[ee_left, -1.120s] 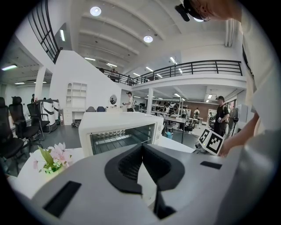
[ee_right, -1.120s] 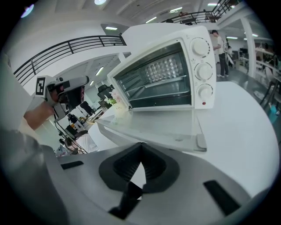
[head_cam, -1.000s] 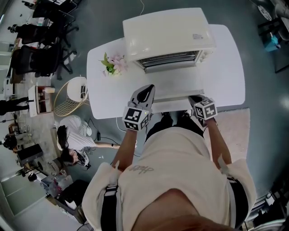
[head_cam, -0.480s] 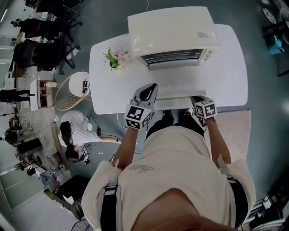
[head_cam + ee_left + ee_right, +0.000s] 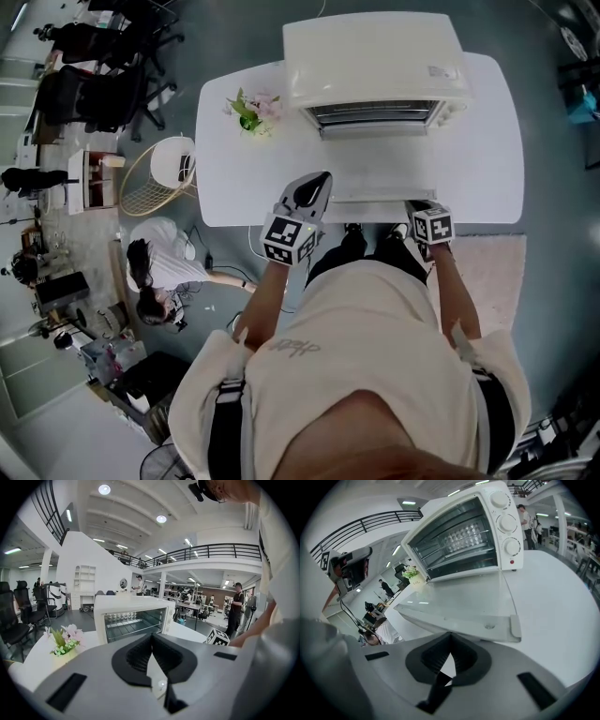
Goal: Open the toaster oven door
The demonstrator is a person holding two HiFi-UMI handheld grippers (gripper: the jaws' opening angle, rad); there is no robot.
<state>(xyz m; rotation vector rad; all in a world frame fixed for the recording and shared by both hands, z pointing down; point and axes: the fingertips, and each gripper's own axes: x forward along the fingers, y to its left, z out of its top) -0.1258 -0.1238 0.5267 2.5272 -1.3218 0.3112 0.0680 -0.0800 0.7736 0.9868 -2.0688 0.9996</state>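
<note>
Two tongs hover at the near edge of the white tabletop (image 5: 234, 187). The left tongs (image 5: 319, 180) and the right tongs (image 5: 417, 206) each have their jaws pressed together with nothing between them. At the tabletop's far side stands the toaster oven (image 5: 375, 56), its glass door (image 5: 459, 599) lying open and flat toward the person (the rack inside is in plain sight). The right tongs are just short of the door's front rim, and a small flower pot (image 5: 251, 108) stands left of the oven.
</note>
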